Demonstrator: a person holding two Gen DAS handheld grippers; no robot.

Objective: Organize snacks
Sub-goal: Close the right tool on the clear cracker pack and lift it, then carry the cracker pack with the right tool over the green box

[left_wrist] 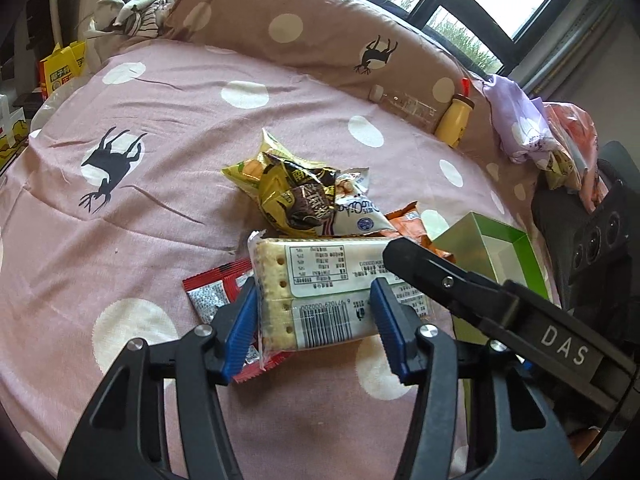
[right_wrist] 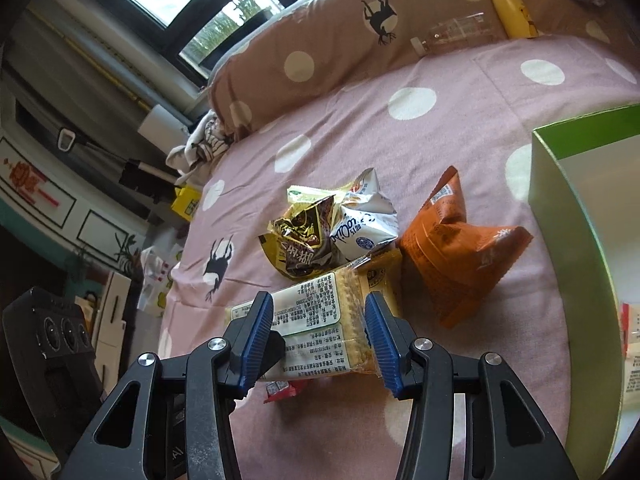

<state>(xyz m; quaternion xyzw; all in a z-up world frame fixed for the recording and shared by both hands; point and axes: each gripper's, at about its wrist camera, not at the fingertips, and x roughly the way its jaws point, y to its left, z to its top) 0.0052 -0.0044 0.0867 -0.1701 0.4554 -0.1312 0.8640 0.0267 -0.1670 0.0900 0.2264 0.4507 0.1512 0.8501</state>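
Observation:
A clear pack of crackers (left_wrist: 320, 280) lies on the pink bedspread, also in the right wrist view (right_wrist: 320, 320). My left gripper (left_wrist: 314, 320) straddles one end of it and my right gripper (right_wrist: 320, 332) the other; the blue pads stand beside the pack's sides. The right gripper's finger (left_wrist: 440, 284) shows in the left view. Behind lie a yellow-brown snack bag (left_wrist: 288, 192), a white bag (left_wrist: 356, 208) and an orange bag (right_wrist: 460, 256). A red packet (left_wrist: 216, 292) lies under the crackers. A green box (right_wrist: 580, 240) stands open at the right.
A brown dotted pillow (left_wrist: 300, 28) lies along the back of the bed. A clear bottle (left_wrist: 404, 106) and a yellow bottle (left_wrist: 454, 120) lie against it. Lilac cloth (left_wrist: 516, 120) is piled at the right. The bed edge falls off at the left.

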